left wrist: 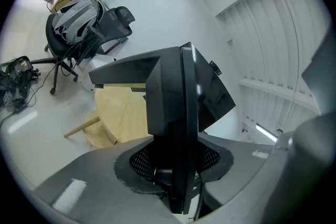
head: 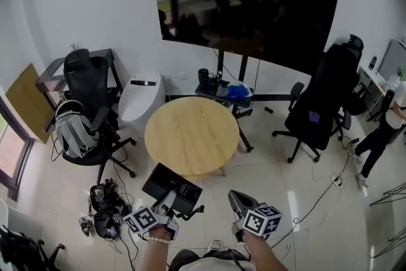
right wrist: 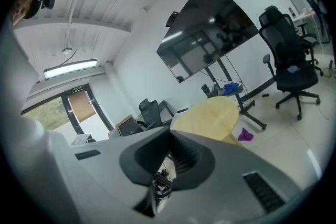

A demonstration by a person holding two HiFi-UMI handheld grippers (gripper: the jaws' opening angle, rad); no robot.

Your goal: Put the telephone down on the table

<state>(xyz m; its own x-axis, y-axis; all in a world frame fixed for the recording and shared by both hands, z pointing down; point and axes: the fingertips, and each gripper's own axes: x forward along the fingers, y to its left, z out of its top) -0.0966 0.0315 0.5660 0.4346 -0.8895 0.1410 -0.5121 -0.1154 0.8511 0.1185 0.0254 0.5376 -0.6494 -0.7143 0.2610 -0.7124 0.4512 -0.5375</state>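
Between my left fingers [left wrist: 207,152] the black telephone [left wrist: 176,113] stands on edge, its lower end clamped by both pads with the jaws partly apart around it. From the head view it hangs in my left gripper [head: 167,200] above the floor, just short of the near rim of the round wooden table [head: 190,133] and not touching it. My right gripper [head: 236,196], beside it and apart from it, has its jaws closed together with nothing in them. Beyond the table a large dark screen [head: 247,6] stands on its stand, with a black office chair [head: 317,105] to its right.
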